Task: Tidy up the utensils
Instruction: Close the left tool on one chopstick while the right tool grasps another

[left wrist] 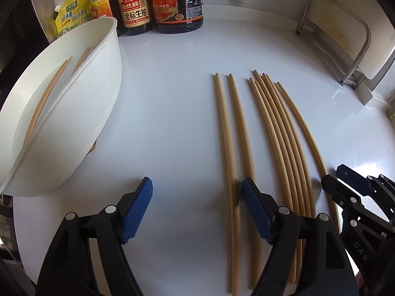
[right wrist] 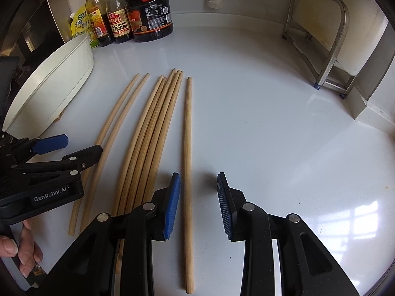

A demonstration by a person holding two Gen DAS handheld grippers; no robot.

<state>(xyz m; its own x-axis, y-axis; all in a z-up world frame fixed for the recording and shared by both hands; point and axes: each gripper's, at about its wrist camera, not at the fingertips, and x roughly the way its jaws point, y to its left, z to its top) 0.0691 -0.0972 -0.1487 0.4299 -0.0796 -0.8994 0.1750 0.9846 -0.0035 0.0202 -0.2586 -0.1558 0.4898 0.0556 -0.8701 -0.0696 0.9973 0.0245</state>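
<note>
both wide open, right hand-held gripper [right wrist: 198, 206] straddles the lone chopstick [right wrist: 188, 162], left hand-held gripper [left wrist: 196, 212] straddles another chopstick [left wrist: 228, 162]; round sticks may roll off the pads when pinched.

We are holding the right gripper [right wrist: 198, 206] open over a lone chopstick [right wrist: 188, 172].
Its jaws are straddling that chopstick on the white counter [right wrist: 284, 128]; the bundle of chopsticks [right wrist: 150, 133] is lying just left, the left gripper [right wrist: 74, 153] reaching across its near end.
</note>
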